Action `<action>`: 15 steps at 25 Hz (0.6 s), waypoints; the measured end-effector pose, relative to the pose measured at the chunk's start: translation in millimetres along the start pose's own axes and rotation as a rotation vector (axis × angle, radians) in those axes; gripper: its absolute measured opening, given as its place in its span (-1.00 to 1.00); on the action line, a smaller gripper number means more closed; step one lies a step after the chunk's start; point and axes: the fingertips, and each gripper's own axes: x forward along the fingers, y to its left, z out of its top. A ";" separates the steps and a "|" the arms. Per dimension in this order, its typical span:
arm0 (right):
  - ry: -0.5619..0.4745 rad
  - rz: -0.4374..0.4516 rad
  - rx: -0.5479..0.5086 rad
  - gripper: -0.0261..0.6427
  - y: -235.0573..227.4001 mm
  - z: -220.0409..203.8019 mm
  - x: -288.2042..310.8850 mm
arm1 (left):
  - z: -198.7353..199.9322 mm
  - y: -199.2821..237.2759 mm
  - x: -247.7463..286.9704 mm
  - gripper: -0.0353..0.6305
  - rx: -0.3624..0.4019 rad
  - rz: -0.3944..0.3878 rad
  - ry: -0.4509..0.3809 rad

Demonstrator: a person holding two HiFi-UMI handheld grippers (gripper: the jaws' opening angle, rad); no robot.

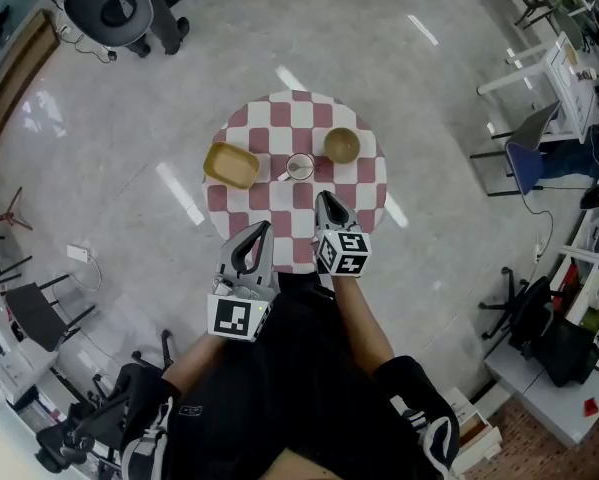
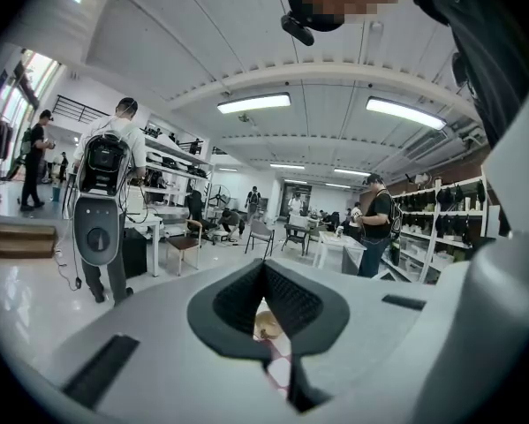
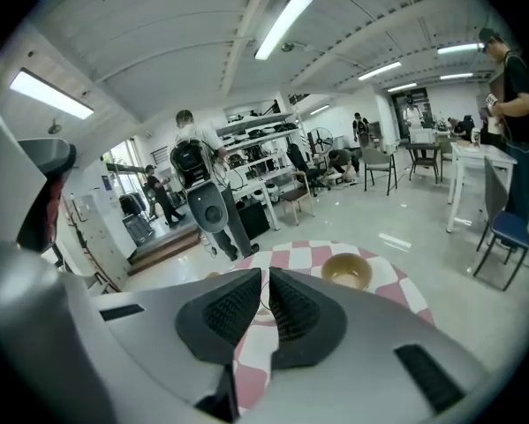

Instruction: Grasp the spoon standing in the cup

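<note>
Over the near edge of the round red-and-white checked table (image 1: 369,183), the right gripper (image 1: 324,200) and left gripper (image 1: 264,230) both have jaws together, holding nothing. At the table's centre stands the small clear cup (image 1: 300,167), its pale spoon (image 1: 284,175) leaning left. Arriving unopened could topple the cup. No legible writing.

Checkered table (image 1: 364,183) with dish (image 1: 231,165), cup (image 1: 300,167), bowl (image 1: 342,145)

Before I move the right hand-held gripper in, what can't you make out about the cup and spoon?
Spoon: too small in the head view; its lean in the cup is unclear.
Right gripper view: the right hand-held gripper's pads hide most of the cup; spoon unseen.
Left gripper view: the left hand-held gripper blocks most of the table; cup unseen.
</note>
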 end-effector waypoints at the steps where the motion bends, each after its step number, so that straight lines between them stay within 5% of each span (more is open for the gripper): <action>1: 0.014 0.001 0.015 -0.83 -5.7 -3.0 7.0 | 0.2 0.3 4.5 -0.87 0.001 0.003 0.004; 15: 0.184 -0.002 0.116 -0.61 -65.1 -47.6 95.5 | -7.7 11.8 44.2 -0.87 -0.016 0.060 0.067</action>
